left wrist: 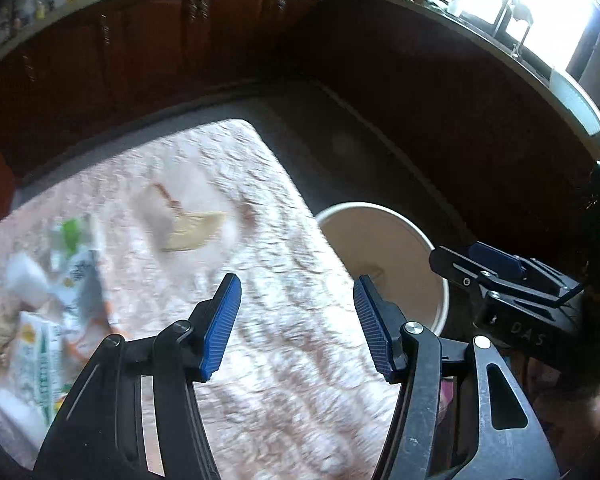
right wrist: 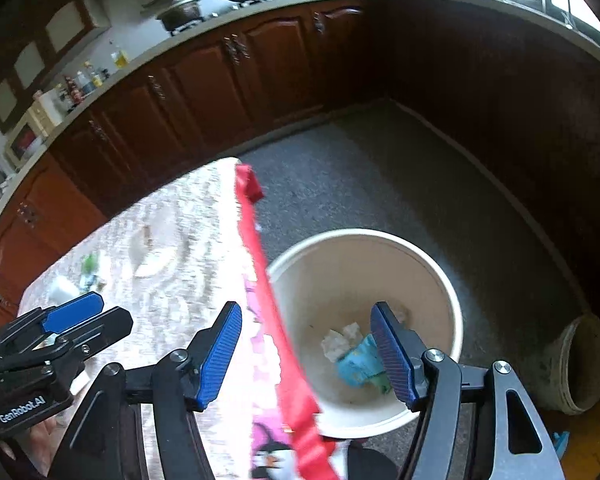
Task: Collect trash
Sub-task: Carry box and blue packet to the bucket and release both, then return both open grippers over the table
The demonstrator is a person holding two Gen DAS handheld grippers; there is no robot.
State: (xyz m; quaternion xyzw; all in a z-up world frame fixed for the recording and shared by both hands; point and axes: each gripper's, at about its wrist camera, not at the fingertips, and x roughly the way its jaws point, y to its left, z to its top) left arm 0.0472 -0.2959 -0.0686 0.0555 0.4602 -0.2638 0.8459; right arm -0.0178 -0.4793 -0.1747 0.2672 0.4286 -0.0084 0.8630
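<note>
Right gripper (right wrist: 306,354): jaws spread, a red wrapper (right wrist: 278,312) loose between them beside the bucket (right wrist: 452,292). Left gripper (left wrist: 298,326): spread, nothing between its pads, over the table (left wrist: 260,240); cartons (left wrist: 56,288) lay to its left.

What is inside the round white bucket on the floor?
In the round white bucket lie crumpled white paper and a light blue wrapper. The right gripper's blue finger and a red-edged package cover part of the bottom.

Both wrist views look steeply down, close; share bucket (left wrist: 384,256) (right wrist: 364,320), table (left wrist: 260,280) (right wrist: 172,240).
</note>
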